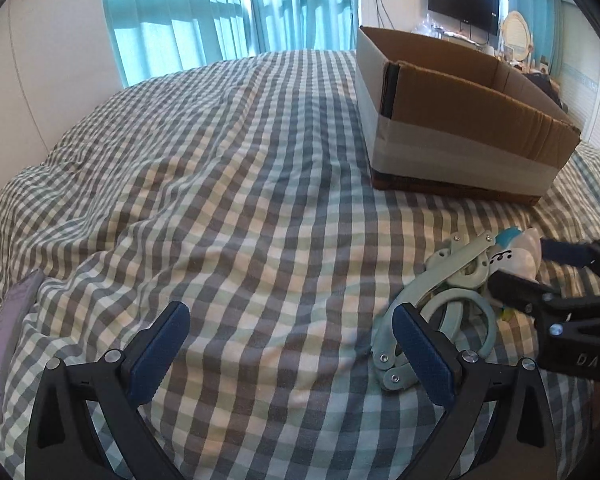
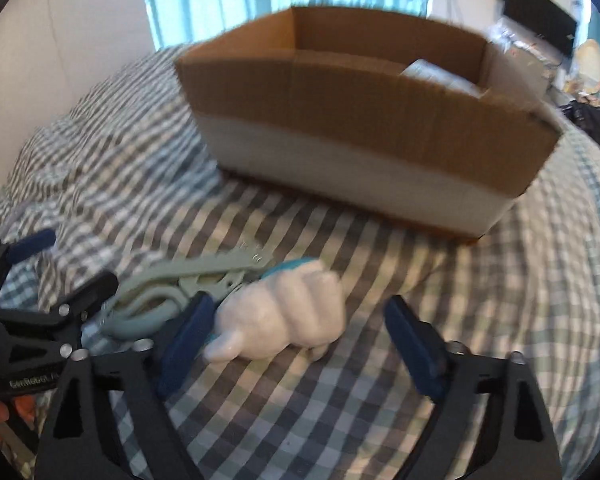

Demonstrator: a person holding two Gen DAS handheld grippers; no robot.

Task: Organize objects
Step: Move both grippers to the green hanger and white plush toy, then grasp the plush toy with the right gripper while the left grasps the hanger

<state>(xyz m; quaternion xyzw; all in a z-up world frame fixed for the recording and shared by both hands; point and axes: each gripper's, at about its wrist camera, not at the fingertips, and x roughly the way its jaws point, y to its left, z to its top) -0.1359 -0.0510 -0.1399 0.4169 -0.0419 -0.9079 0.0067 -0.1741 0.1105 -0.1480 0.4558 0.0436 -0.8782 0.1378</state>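
A white plush toy [image 2: 288,316] with a teal patch lies on the checked bedspread [image 2: 340,400], between the open fingers of my right gripper [image 2: 300,328]. It also shows in the left wrist view [image 1: 516,256], with the right gripper [image 1: 540,268] open around it. A pale green folding hanger [image 1: 440,300] lies beside the toy; it also shows in the right wrist view [image 2: 172,284]. My left gripper [image 1: 292,344] is open and empty, its right finger over the hanger's end. An open cardboard box [image 1: 460,120] stands behind them; it also shows in the right wrist view [image 2: 360,120].
A phone-like flat object [image 1: 8,340] lies at the left edge of the bed. The box holds a pale item [image 2: 440,74]. Teal curtains [image 1: 220,12], a monitor [image 1: 462,0] and a wall lie beyond the bed.
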